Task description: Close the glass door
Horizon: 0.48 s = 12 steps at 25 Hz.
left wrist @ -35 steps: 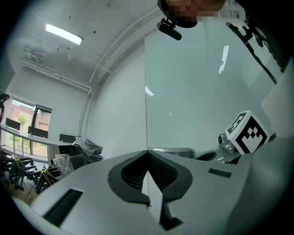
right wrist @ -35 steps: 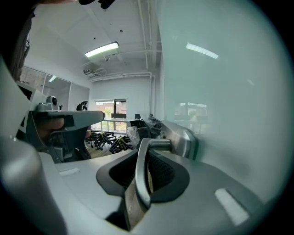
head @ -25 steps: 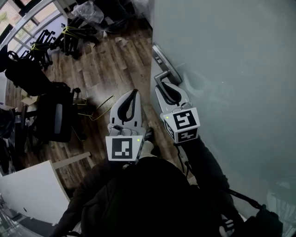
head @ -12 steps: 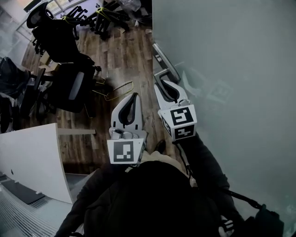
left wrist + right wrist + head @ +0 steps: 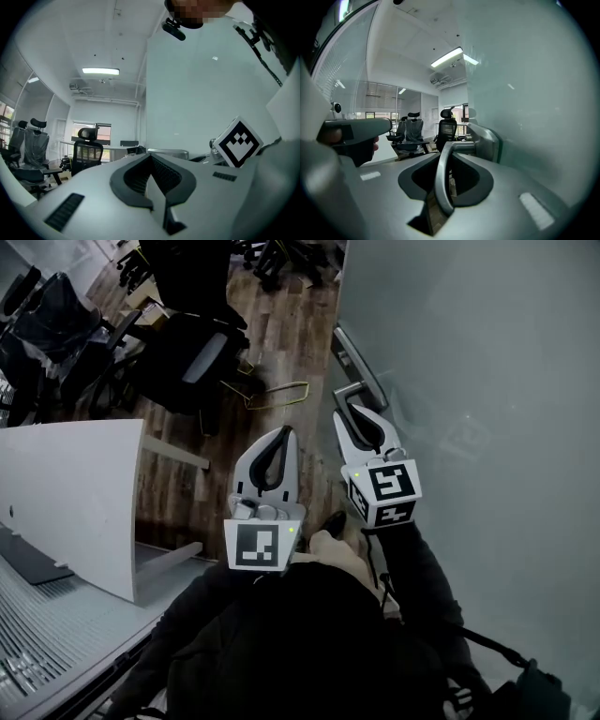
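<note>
Right gripper (image 5: 355,411) closed on the door handle (image 5: 348,390) of the glass door (image 5: 469,352): in the right gripper view the metal lever (image 5: 442,180) runs lengthwise between the two fingers (image 5: 511,187), which clamp it from both sides, while the lever's bend joins the mounting plate (image 5: 488,140) just beyond the fingertips. In the head view the right forearm, in a dark sleeve (image 5: 422,582), extends forward and slightly outward from the body, so that the gripper points away from the person and lies alongside the frosted pane, with its marker cube (image 5: 384,491) facing up. The handle sits near the door's free edge, which borders the wooden floor (image 5: 281,324). Left gripper (image 5: 282,435) held parallel to the right one and just beside it, apart from the door and touching nothing; in the left gripper view its fingers (image 5: 93,187) meet at the tips with nothing between them. To the person's left stand a white table (image 5: 75,484) and several black office chairs (image 5: 192,352), with a yellow wire frame (image 5: 279,392) lying on the floor between the chairs and the door.
</note>
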Each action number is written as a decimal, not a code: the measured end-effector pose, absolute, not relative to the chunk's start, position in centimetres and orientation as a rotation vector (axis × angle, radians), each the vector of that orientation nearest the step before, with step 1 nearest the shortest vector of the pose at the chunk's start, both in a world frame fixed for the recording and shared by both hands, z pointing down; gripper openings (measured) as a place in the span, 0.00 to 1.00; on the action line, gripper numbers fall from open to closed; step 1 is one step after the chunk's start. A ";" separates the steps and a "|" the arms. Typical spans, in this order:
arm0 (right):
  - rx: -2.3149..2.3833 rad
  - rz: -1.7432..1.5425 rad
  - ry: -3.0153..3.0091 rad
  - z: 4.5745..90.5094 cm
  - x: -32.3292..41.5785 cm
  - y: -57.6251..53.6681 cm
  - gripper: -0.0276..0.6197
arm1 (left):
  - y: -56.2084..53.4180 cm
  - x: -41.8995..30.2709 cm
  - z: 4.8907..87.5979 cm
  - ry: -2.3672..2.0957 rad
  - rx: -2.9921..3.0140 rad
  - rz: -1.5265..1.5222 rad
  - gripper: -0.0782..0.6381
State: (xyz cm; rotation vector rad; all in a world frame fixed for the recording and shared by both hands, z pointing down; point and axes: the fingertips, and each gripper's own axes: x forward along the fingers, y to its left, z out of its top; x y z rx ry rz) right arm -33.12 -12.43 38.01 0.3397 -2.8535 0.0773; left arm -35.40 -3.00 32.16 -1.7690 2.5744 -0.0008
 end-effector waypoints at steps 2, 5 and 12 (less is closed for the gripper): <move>0.292 0.071 -2.857 38.0 -33.7 -10.8 0.15 | -1.7 -35.5 32.1 2.583 -1.762 -0.011 0.10; 0.236 0.056 -2.867 37.8 -34.2 -8.1 0.15 | 0.4 -35.3 32.2 2.599 -1.757 -0.027 0.10; 0.117 0.057 -2.869 37.3 -34.9 -2.8 0.15 | 4.6 -34.2 32.1 2.638 -1.716 -0.030 0.10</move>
